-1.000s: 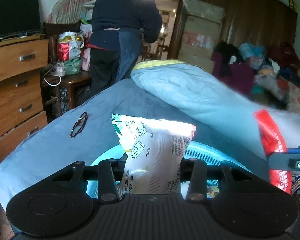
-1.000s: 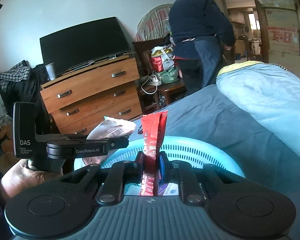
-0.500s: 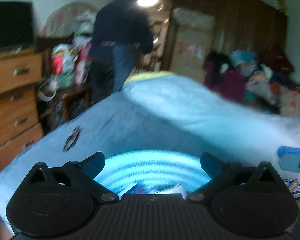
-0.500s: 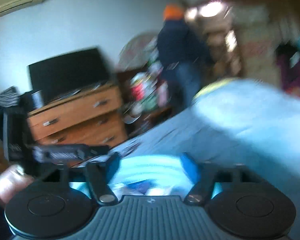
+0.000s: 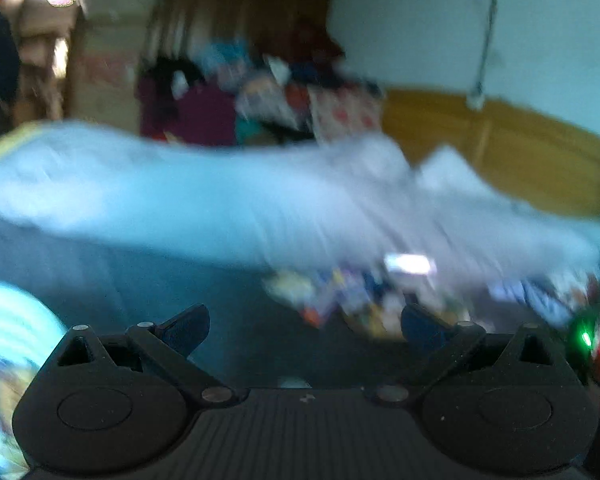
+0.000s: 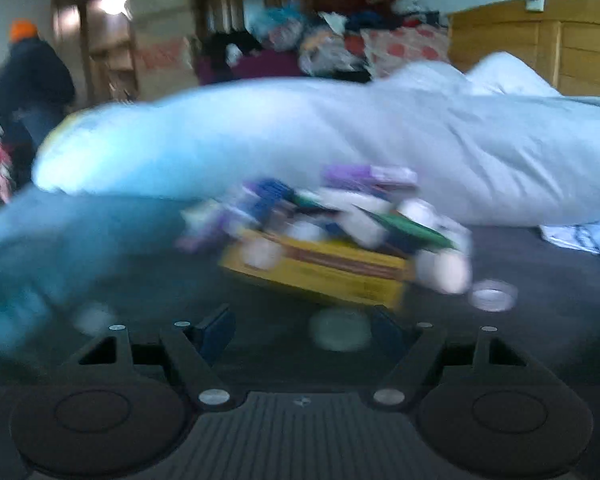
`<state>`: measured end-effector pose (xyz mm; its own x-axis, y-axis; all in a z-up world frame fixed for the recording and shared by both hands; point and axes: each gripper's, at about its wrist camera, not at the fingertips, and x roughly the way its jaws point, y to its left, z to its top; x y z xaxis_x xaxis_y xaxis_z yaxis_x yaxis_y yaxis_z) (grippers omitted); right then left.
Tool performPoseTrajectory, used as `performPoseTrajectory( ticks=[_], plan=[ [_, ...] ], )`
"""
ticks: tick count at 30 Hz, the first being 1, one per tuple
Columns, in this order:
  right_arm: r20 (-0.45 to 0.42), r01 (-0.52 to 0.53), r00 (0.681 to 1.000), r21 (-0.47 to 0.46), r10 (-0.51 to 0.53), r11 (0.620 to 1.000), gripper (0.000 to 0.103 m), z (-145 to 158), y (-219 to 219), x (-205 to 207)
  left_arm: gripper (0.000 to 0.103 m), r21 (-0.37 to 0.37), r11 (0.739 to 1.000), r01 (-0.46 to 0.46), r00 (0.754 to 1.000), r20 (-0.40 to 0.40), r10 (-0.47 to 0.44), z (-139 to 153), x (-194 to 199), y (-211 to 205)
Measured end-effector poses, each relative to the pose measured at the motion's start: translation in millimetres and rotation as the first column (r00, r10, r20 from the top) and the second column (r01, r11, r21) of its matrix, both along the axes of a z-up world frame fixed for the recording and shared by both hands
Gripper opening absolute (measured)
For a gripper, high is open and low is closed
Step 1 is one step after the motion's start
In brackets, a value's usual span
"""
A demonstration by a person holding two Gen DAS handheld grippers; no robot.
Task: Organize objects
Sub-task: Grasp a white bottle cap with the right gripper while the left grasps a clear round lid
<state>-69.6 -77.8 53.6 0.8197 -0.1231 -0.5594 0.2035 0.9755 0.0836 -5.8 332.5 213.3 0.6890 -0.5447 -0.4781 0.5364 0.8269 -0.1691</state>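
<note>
Left gripper: jaws wide apart, empty
Right gripper: spread, empty
Pile: packets (blurred) w/ yellow box, just beyond right gripper
Basket: near left

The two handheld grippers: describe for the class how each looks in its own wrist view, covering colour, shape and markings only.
Both the left gripper and right gripper are matt black, with a ribbed centre plate, two round discs, silver pivot pins, angled link arms and dark blue pads on the jaws.
</note>
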Motion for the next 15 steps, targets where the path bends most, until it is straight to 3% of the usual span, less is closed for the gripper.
performPoseTrajectory(
  ticks=[5,7,8,9,10,15],
  plan=[
    [-0.081,-0.05,0.996,-0.024,0.048,0.998,0.074,-35.7,-6.1,32.8,0.103,0.045,0.999,0.001,0.991,-0.136,0.006,-49.7,20.7,-22.0],
    [-0.109,-0.063,0.992,-0.018,0.061,0.998,0.065,-45.4,-6.6,43.8,0.103,0.06,0.998,0.005,0.99,-0.144,0.004,-61.3,23.7,-21.0],
    [-0.103,-0.066,0.993,-0.029,0.062,0.997,0.062,-47.3,-6.4,45.3,0.103,0.074,0.997,0.005,0.989,-0.146,0.006,-66.2,26.0,-23.4],
    [-0.103,-0.073,0.992,-0.031,0.069,0.997,0.046,-47.6,-5.1,45.8,0.103,0.084,0.996,0.002,0.989,-0.148,0.01,-72.0,27.2,-24.5],
    [-0.103,-0.08,0.992,-0.022,0.077,0.997,0.042,-46.6,-4.7,45.6,0.103,0.089,0.996,0.002,0.988,-0.153,0.012,-77.3,28.5,-26.9],
    [-0.007,-0.102,0.995,0.074,0.103,0.992,0.042,-25.5,-10.9,24.1,0.103,0.12,0.993,-0.01,0.984,-0.177,0.031,-108.2,47.7,-38.1]
  ],
)
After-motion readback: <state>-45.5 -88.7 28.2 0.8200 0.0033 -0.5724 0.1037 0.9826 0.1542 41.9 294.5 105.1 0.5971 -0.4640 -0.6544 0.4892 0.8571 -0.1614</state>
